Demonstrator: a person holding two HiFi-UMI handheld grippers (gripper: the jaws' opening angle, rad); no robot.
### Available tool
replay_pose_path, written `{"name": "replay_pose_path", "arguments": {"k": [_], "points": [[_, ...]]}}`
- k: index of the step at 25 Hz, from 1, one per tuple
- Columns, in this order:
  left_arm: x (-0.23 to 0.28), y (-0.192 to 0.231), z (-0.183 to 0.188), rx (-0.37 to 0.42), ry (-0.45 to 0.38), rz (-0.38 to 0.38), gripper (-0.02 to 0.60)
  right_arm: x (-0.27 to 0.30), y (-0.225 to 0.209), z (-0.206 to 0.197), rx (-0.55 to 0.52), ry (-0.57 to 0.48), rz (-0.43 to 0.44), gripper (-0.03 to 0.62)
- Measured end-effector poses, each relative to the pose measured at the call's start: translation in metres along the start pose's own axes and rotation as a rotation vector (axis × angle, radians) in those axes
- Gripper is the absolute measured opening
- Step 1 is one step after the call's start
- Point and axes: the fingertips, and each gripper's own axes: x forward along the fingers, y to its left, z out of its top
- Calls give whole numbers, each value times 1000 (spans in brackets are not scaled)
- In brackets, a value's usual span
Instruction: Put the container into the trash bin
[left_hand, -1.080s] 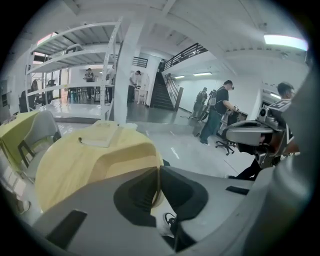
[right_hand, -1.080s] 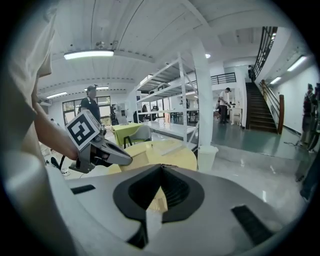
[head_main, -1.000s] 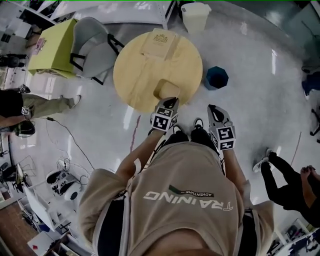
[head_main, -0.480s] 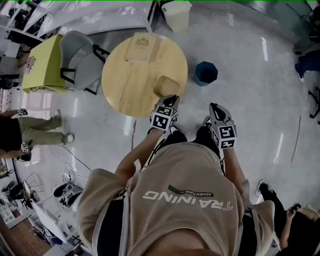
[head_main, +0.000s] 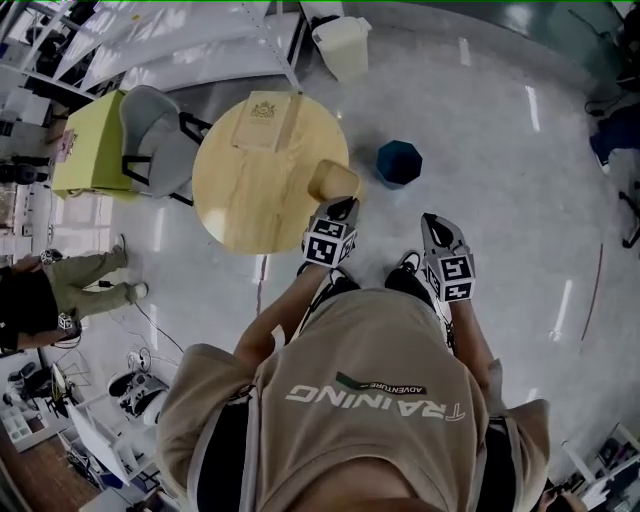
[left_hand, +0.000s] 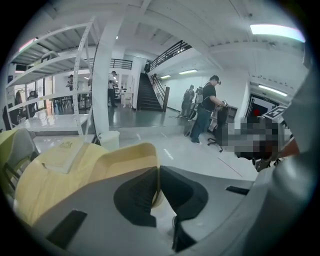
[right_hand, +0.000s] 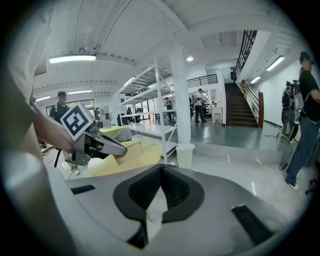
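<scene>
In the head view my left gripper (head_main: 337, 207) is shut on the tan container (head_main: 333, 181), which hangs at the right edge of the round wooden table (head_main: 250, 190). The dark blue trash bin (head_main: 399, 162) stands on the floor just right of the container, beyond both grippers. In the left gripper view the jaws pinch the container's thin wall (left_hand: 131, 159). My right gripper (head_main: 431, 222) is beside the left, over bare floor, shut with nothing in it. The right gripper view shows its closed jaws and, at the left, the left gripper (right_hand: 121, 149) with the container (right_hand: 146, 153).
A flat wooden board (head_main: 262, 120) lies on the far side of the table. A grey chair (head_main: 165, 135) and a yellow-green box (head_main: 95, 130) stand left of it, a white bin (head_main: 345, 45) behind. A person (head_main: 50, 295) stands at the left; others (left_hand: 205, 117) near the stairs.
Both grippers have moved forward and to the right past the table's edge, the left one carrying the container off the tabletop and closer to the blue bin. The person at the left has shifted.
</scene>
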Motion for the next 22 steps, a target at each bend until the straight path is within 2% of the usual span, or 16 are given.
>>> {"name": "replay_pose_path", "arguments": {"k": [9,14,22], "points": [[53,-41,35,-13,-10,47,21,3,-67,0,3,-17,86,-2],[68,-58,56,-39,-28,70,21,2,-95,8,-29,-13,130,-2],[88,-61,75,-36,-21,64,21,15,-129,5,3,1,118,-2]]}}
